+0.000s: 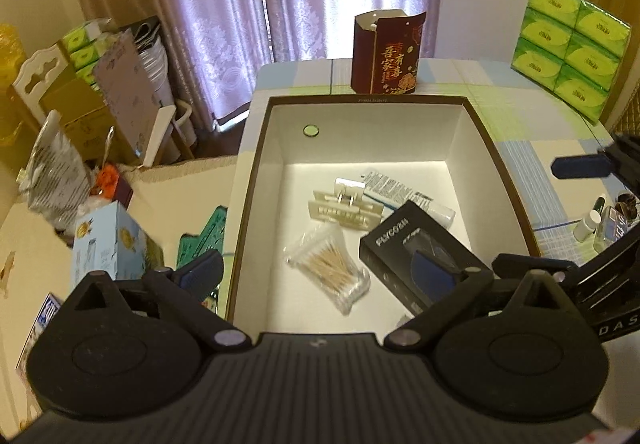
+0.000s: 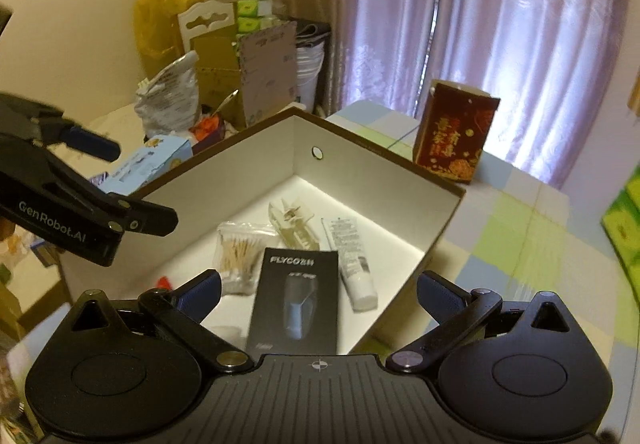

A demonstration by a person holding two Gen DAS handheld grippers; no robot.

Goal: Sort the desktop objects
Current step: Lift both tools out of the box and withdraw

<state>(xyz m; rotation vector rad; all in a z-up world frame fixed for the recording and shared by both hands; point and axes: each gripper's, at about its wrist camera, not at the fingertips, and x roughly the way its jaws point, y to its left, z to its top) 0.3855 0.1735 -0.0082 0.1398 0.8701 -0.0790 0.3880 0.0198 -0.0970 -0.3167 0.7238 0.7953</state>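
Left wrist view: left gripper (image 1: 320, 268) hovers spread wide above box (image 1: 256, 148).

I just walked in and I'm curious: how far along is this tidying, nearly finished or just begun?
Well along, it seems. The open box already holds a hair clip, a bag of cotton swabs, a white tube and a black shaver box. Nothing is in hand: the left hand-held gripper and right hand-held gripper are both open. Small bottles beside the box may be left.
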